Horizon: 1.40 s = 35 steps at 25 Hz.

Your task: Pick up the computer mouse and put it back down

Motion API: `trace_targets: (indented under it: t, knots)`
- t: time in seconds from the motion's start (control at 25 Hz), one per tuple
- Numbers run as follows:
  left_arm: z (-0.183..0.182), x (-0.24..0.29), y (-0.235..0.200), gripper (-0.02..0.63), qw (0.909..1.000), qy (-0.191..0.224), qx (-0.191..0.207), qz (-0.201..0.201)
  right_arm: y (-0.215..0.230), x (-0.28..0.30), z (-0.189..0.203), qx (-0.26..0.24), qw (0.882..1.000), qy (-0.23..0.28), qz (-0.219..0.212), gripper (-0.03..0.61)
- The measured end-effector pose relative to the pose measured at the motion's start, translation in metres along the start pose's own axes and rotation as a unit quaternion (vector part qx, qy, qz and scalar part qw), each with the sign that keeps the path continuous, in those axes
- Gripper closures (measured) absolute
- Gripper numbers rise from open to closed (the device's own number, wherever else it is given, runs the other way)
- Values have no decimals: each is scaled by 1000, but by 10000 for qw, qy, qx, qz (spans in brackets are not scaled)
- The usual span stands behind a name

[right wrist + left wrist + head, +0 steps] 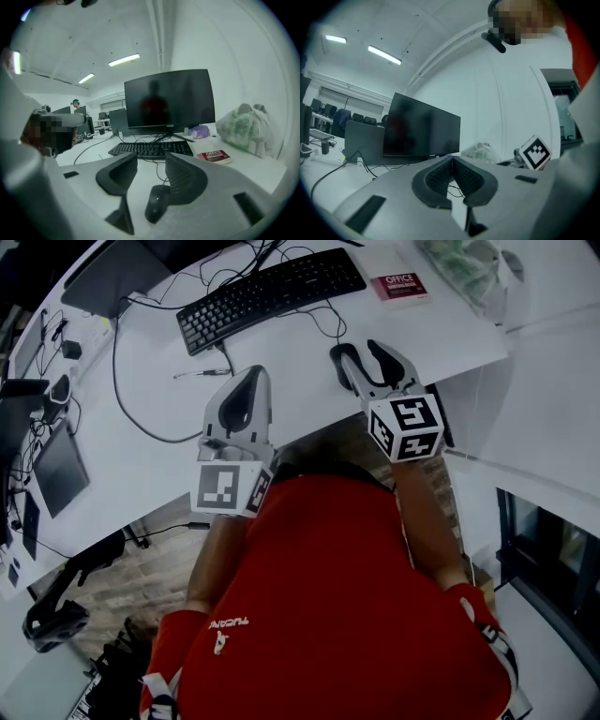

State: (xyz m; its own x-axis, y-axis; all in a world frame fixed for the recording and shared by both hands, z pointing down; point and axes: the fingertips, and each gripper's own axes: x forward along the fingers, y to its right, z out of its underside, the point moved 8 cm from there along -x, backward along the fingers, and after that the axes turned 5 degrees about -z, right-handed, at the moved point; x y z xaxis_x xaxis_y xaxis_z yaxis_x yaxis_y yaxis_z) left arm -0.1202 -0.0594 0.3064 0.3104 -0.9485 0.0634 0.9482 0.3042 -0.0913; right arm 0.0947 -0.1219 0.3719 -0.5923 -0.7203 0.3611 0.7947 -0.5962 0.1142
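Note:
The black computer mouse (157, 202) lies on the white desk (309, 399), its cable running up toward the keyboard (272, 294). My right gripper (151, 159) hangs above it, tilted down, jaws open with a clear gap and nothing between the pads; the mouse shows low in that gap, close under the right jaw. In the head view the right gripper (359, 351) reaches over the desk's front edge and hides most of the mouse. The left gripper (252, 373) is held level beside it, its pads closed together at the tips (452, 158) on nothing.
A dark monitor (168, 98) stands behind the keyboard (150, 149). A red book (403, 285) and a filled plastic bag (464, 266) lie at the far right. Cables cross the desk, and dark tablets (58, 470) lie at the left. A person's red shirt fills the bottom.

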Motion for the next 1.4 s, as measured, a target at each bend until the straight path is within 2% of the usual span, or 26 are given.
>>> trace_targets:
  t: [0.24,0.52,1.4]
  knots:
    - [-5,0,4,604,9999,83,0,89,-23,-25,-34,-82,9965,813,-187,480]
    - [-8,0,8,604,9997,154,1,175,-39,-36,-43,-148,9931,1133,-249,572]
    - [-9,-3,10,603,9996,157,48,229,-49,-40,-35,-257,9916,1234,-294,574]
